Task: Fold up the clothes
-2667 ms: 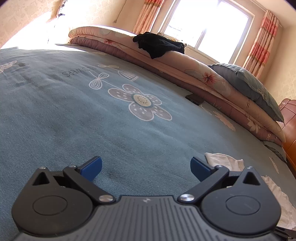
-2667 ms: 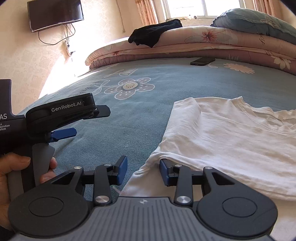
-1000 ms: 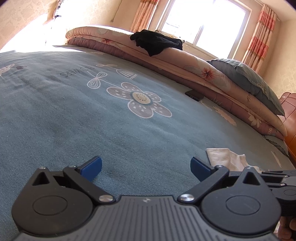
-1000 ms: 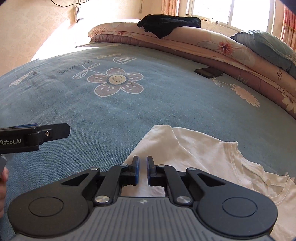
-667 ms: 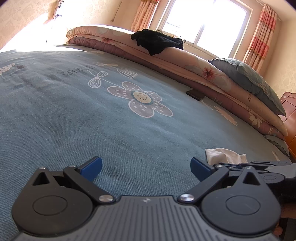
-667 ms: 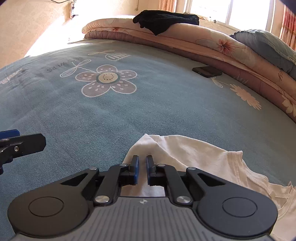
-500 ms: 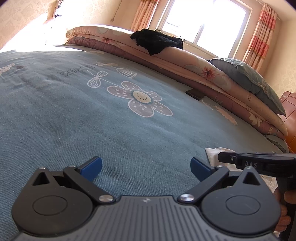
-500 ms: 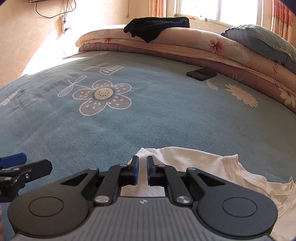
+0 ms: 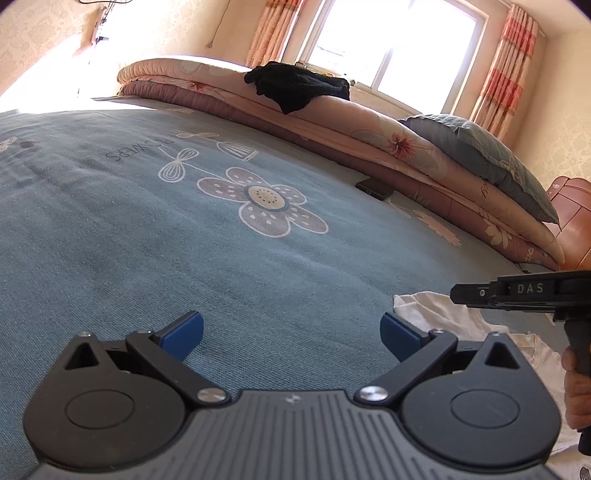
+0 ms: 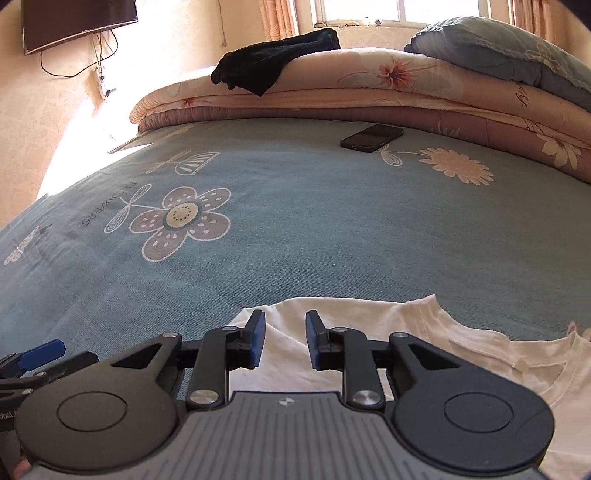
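Note:
A white T-shirt [image 10: 351,314] lies partly folded on the blue flowered bedspread [image 10: 295,221], its neckline off to the right. My right gripper [image 10: 285,338] hovers just over the shirt's folded edge. Its jaws are opening: the blue pads stand apart, with cloth lying below the gap and neither pad pressing on it. My left gripper [image 9: 291,330] is wide open over bare bedspread and holds nothing. In the left wrist view the T-shirt [image 9: 432,310] shows at the right, under the right tool's black body [image 9: 524,290], which a hand [image 9: 576,387] holds.
A black phone [image 10: 371,136] lies on the bedspread near the folded floral quilts [image 10: 369,85]. A black garment [image 10: 273,66] and a blue-grey pillow [image 10: 517,48] rest on the quilts. A wall TV [image 10: 74,18] hangs at the far left, and a wooden headboard [image 9: 576,221] stands at the right.
The right gripper was shut on the shirt's edge and carried it across. Its pads have now parted and let the cloth go. The left gripper has stayed open and still.

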### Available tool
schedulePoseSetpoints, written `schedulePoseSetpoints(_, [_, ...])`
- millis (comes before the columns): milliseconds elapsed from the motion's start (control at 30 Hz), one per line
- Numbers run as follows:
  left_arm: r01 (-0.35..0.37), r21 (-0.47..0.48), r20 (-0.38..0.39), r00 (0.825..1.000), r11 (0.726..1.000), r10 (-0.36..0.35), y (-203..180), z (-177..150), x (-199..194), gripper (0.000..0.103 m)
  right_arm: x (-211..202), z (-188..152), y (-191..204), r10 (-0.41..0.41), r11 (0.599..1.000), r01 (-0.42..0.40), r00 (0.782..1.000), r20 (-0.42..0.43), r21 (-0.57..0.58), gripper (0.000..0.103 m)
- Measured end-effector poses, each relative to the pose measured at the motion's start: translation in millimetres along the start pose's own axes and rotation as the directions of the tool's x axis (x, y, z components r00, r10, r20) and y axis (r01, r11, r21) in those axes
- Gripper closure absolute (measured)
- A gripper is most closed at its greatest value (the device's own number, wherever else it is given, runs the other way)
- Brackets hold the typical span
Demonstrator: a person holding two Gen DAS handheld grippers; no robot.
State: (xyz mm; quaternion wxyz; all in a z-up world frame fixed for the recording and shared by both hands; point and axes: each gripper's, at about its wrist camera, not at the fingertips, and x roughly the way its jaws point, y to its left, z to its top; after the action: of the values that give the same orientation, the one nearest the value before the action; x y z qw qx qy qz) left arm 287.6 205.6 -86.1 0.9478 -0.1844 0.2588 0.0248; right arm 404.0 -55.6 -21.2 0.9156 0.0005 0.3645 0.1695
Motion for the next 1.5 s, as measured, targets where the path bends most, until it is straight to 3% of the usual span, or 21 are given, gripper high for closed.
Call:
schedulePoseSetpoints(100, [0.027,0.033,0.012,1.000,0.999,-0.027,-7,-1,-2,0.002,-43,-20,-51,-0.084,0.995,0.084,0.996,0.001,0.049,0.074])
schedulePoseSetpoints(167, [0.040,0.062,0.014,0.999,0.997,-0.041,-13,-3,-2,0.002,-67,-36,-85,-0.147,0.984,0.146,0.989,-0.002,0.097,0.068])
schedulePoseSetpoints(333, [0.069,0.095,0.009,0.997,0.993,-0.070,-24,-7,0,0.002,-120,-96,-171,-0.271,0.913,0.274,0.961,-0.052,0.303,0.064])
schedulePoseSetpoints(500, [0.112,0.077,0.000,0.994,0.991,-0.113,-27,-10,1,0.002,-138,-141,-208,-0.323,0.845,0.322,0.944,-0.072,0.428,0.053])
schedulePoseSetpoints(600, [0.127,0.072,0.009,0.992,0.989,-0.128,-28,-11,0,0.002,-141,-153,-215,-0.381,0.811,0.364,0.923,-0.057,0.457,0.052])
schedulePoseSetpoints(633, [0.142,0.076,0.012,0.990,0.987,-0.143,-29,-11,-2,0.002,-142,-155,-217,-0.373,0.810,0.347,0.927,-0.042,0.473,0.052])
schedulePoseSetpoints(700, [0.197,0.097,0.009,0.980,0.975,-0.199,-34,-12,-5,0.002,-140,-149,-214,-0.337,0.826,0.296,0.941,-0.001,0.480,0.053])
schedulePoseSetpoints(767, [0.273,0.137,0.002,0.961,0.952,-0.276,-45,-14,-11,0.002,-135,-128,-205,-0.243,0.865,0.200,0.969,0.035,0.460,0.053])
schedulePoseSetpoints(833, [0.353,0.193,-0.005,0.933,0.915,-0.359,-57,-18,-18,0.002,-123,-102,-191,-0.110,0.897,0.073,0.992,0.061,0.436,0.052])
schedulePoseSetpoints(900, [0.434,0.257,-0.021,0.896,0.863,-0.444,-71,-23,-25,0.001,-103,-64,-167,0.045,0.919,-0.068,0.997,0.068,0.387,0.046])
schedulePoseSetpoints(967, [0.478,0.320,-0.054,0.871,0.818,-0.488,-86,-32,-28,0.001,-77,-27,-139,0.186,0.920,-0.193,0.981,0.052,0.342,0.036])
schedulePoseSetpoints(1100, [0.489,0.317,-0.200,0.872,0.813,-0.447,-100,-45,-9,0.001,-1,33,-77,0.412,0.880,-0.382,0.910,-0.053,0.284,0.034])
schedulePoseSetpoints(1167, [0.482,0.293,-0.270,0.870,0.825,-0.413,-103,-49,1,0.001,33,46,-52,0.439,0.878,-0.399,0.892,-0.111,0.266,0.034])
schedulePoseSetpoints(1267, [0.481,0.294,-0.288,0.868,0.826,-0.403,-103,-53,2,0.001,78,54,-21,0.484,0.866,-0.436,0.853,-0.195,0.245,0.034])
schedulePoseSetpoints(1500, [0.465,0.350,-0.300,0.878,0.813,-0.373,-107,-61,0,0.001,116,47,-11,0.484,0.871,-0.428,0.831,-0.275,0.240,0.033])
